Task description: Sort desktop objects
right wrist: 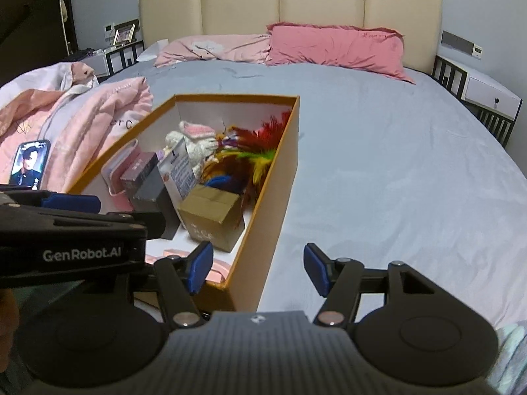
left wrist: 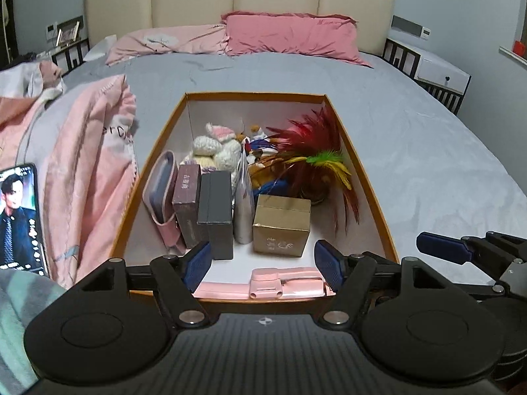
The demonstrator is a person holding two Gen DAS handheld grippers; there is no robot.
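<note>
An orange cardboard box (left wrist: 362,171) lies open on the bed. Inside stand a gold box (left wrist: 281,227), a dark grey box (left wrist: 215,210), a maroon box (left wrist: 187,204), a pink case (left wrist: 161,184) and a silver pouch (left wrist: 243,204), with knitted plush toys (left wrist: 214,146) and a feather toy (left wrist: 316,151) behind. A flat pink device (left wrist: 283,284) lies at the box's near end. My left gripper (left wrist: 263,265) hangs open just above it, touching nothing. My right gripper (right wrist: 258,268) is open, straddling the box's near right wall (right wrist: 263,217) without pressing on it.
The box rests on a grey bedsheet (right wrist: 395,171). A lit phone (left wrist: 19,217) lies on a pink jacket (left wrist: 89,164) to the left. Pink pillows (left wrist: 290,36) sit at the headboard. A white nightstand (left wrist: 441,72) stands at the far right.
</note>
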